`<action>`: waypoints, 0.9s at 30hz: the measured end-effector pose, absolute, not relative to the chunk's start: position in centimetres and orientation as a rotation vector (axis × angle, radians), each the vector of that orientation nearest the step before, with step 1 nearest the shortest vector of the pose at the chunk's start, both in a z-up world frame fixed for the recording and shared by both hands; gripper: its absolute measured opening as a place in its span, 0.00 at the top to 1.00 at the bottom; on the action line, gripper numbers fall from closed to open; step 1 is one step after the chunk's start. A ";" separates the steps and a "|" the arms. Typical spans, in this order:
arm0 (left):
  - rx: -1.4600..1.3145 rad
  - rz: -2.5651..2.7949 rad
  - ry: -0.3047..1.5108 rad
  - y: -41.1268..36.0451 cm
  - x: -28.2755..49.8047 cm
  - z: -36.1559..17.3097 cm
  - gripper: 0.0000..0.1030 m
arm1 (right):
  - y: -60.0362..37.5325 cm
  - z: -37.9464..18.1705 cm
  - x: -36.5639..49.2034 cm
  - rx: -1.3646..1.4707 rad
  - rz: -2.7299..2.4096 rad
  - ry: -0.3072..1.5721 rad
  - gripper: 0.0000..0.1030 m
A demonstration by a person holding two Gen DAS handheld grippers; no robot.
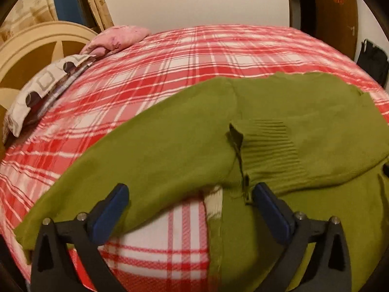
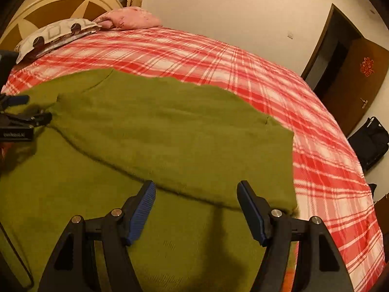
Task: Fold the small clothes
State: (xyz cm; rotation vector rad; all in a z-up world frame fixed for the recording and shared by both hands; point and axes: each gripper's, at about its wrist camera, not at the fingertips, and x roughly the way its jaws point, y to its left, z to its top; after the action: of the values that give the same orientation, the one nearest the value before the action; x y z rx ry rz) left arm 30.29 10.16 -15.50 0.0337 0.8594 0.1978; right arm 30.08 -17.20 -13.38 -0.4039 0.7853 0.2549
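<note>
An olive-green knit sweater (image 1: 170, 141) lies spread on the red-and-white plaid bed (image 1: 194, 56). One sleeve is folded across its body, and the ribbed cuff (image 1: 269, 146) rests near the middle. My left gripper (image 1: 189, 192) hovers open and wide over the sweater's near edge; cloth lies under the gap and the blue pads (image 1: 114, 209) press nothing. In the right wrist view the sweater (image 2: 170, 126) fills the near left of the bed (image 2: 316, 121). My right gripper (image 2: 197, 186) stands open above a folded edge, holding nothing. The left gripper (image 2: 24, 112) shows at the far left edge.
A patterned pillow (image 1: 41, 92) and a pink pillow (image 1: 116, 39) lie by the cream headboard (image 1: 29, 48). A brown door (image 2: 352, 80) and a black bag (image 2: 372, 141) stand beyond the bed's right side. Bare plaid bedding stretches behind the sweater.
</note>
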 end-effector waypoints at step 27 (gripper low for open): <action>-0.296 0.651 0.706 34.6 14.0 -14.5 0.15 | -18.6 -15.4 29.4 -0.281 0.246 0.795 0.28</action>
State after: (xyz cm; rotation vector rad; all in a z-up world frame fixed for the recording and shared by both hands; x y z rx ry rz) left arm 14.02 34.65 -14.53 -0.2963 0.7057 0.6509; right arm 29.41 -18.58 -15.42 -0.2812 0.7950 0.2464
